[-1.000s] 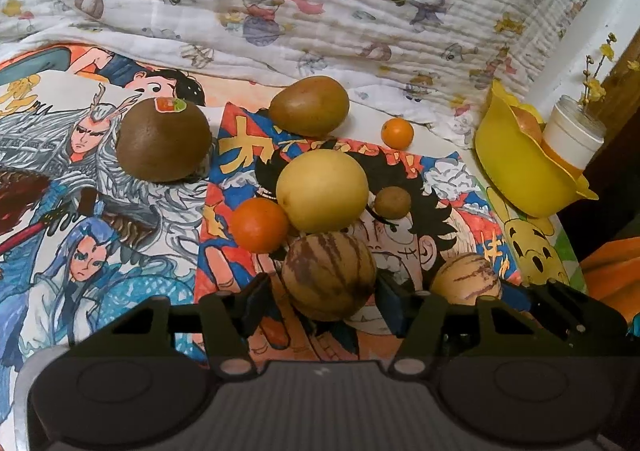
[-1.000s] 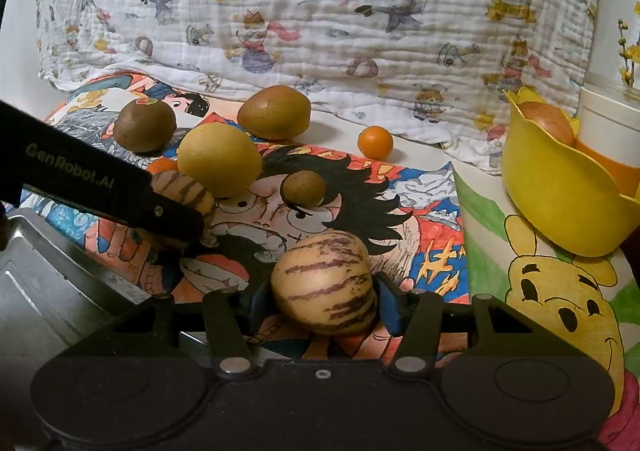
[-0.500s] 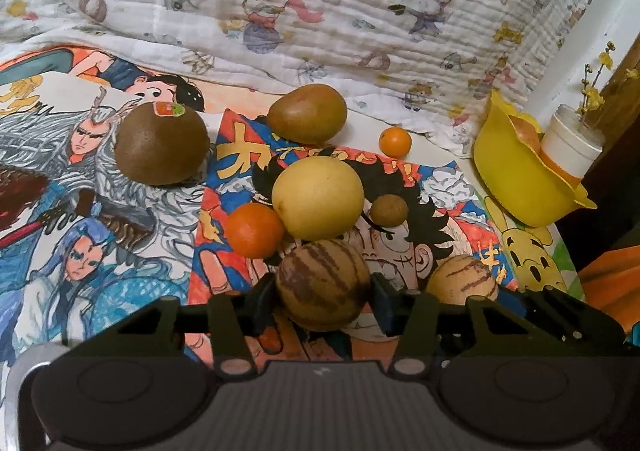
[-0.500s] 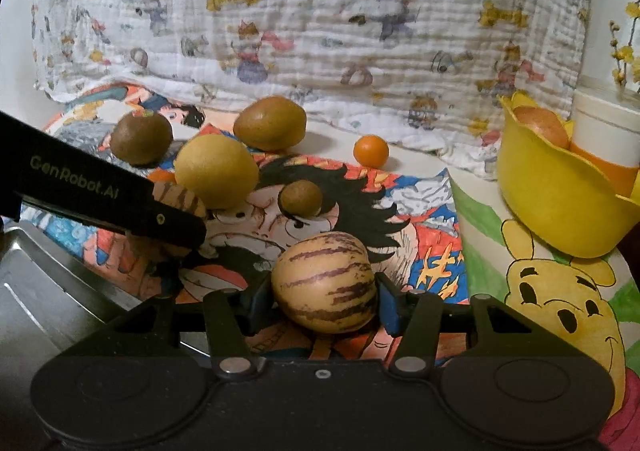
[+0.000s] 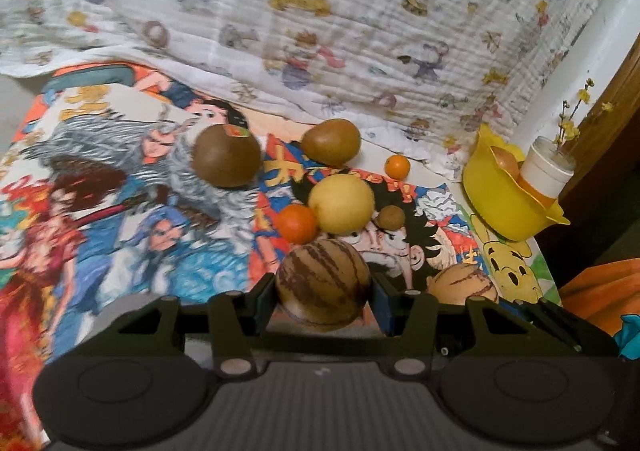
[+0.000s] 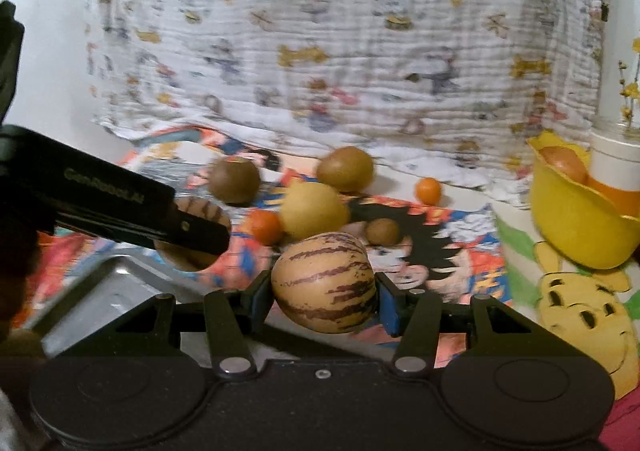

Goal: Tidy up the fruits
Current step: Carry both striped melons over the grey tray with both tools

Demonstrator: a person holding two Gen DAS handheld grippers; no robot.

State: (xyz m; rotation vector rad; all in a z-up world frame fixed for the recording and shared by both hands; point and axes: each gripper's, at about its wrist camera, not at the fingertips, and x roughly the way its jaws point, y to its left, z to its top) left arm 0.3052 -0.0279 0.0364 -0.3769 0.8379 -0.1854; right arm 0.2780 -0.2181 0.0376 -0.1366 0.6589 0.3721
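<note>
My left gripper is shut on a striped tan melon, held above the cartoon mat. My right gripper is shut on a second striped melon, also lifted; that melon also shows in the left wrist view. The left gripper's arm and its melon show at the left of the right wrist view, over a metal tray. On the mat lie a yellow pear, an orange, a small brown fruit, a brown round fruit with a sticker, a brown pear and a small tangerine.
A yellow bowl holding a fruit stands at the right edge, with a white cup of yellow flowers beside it. A printed cloth hangs behind the mat. An orange object lies at the far right.
Both grippers have risen and pulled back with their striped melons; the fruits on the mat look smaller and farther. The metal tray has come into the right wrist view, under the left gripper.
</note>
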